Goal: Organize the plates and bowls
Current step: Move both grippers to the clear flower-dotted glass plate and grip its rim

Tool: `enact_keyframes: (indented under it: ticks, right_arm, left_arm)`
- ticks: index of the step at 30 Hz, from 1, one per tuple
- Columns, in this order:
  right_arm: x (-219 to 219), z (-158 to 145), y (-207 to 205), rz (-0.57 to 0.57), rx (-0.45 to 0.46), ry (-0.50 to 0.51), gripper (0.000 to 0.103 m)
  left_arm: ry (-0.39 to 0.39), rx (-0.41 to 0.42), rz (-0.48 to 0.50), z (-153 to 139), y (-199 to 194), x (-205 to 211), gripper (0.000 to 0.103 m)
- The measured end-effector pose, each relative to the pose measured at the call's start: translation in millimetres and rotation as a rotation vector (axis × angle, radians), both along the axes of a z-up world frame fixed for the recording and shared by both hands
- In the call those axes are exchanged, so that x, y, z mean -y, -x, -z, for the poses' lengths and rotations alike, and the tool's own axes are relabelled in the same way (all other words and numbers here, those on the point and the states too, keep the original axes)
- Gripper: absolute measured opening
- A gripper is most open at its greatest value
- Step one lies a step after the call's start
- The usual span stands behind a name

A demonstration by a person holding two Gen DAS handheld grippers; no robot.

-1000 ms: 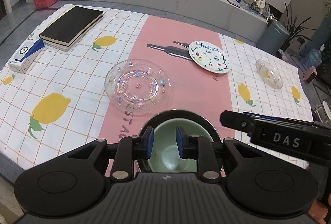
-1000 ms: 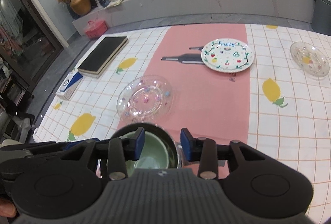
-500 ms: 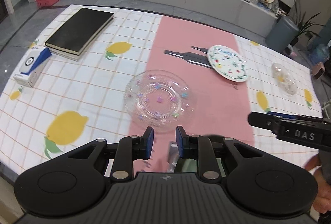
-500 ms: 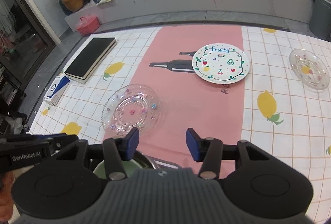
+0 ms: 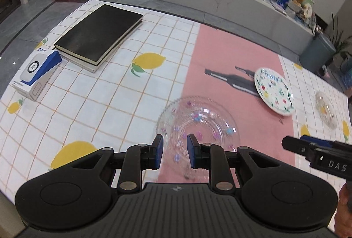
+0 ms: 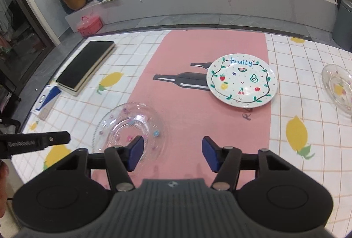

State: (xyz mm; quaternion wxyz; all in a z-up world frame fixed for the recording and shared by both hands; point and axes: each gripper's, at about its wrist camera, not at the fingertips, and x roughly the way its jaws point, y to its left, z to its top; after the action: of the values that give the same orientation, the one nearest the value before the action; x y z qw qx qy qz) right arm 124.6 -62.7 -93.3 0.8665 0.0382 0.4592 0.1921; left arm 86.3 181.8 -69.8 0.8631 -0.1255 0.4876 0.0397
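Note:
A large clear glass plate with coloured dots lies at the near edge of the pink runner. My left gripper hovers over its near rim, jaws narrowly apart with nothing between the pads. My right gripper hangs over the bare runner just right of that plate. Its jaws are opening and hold nothing. Farther back on the runner lies a white "Fruity" plate. A small glass dish sits at the far right.
A black book and a blue-and-white box lie at the table's left side. The lemon-print cloth shows between the dishes. A hand shows at the right edge of the left wrist view.
The green bowl that was under both grippers has dropped out of view below them. The right jaws have spread wider. In the left wrist view the glass plate has shifted right and nearer.

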Motion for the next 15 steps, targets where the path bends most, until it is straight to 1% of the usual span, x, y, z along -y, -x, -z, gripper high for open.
enact_keyframes:
  ticks: [4,6,9,11,13,15]
  right_arm:
    - [-5.5,14.6,-20.1,-0.014,-0.024,0.002,0.058]
    - [-6.2,22.4,-30.6,-0.014,-0.059,-0.019,0.054]
    - [-6.9,32.9,-45.6,-0.005,-0.127,-0.057,0.053]
    - [-8.9,38.5,-51.2,-0.002,-0.151,-0.086,0.053]
    - [-10.9,42.9,-56.2,0.008,-0.166,-0.091,0.051]
    - [-13.8,48.7,-60.3,0.011,-0.192,-0.1,0.044]
  left_arm:
    - [0.04,0.035,-0.001,9.7,-9.8,-10.8,0.027]
    - [0.064,0.037,-0.013,16.1,-14.7,-17.0,0.028]
    - [0.099,0.051,-0.043,25.7,-19.5,-26.1,0.035]
    - [0.133,0.063,-0.058,32.2,-21.5,-31.0,0.038]
    - [0.177,0.064,-0.066,39.5,-23.9,-33.7,0.04]
    - [0.206,0.053,-0.071,47.8,-26.4,-33.9,0.041]
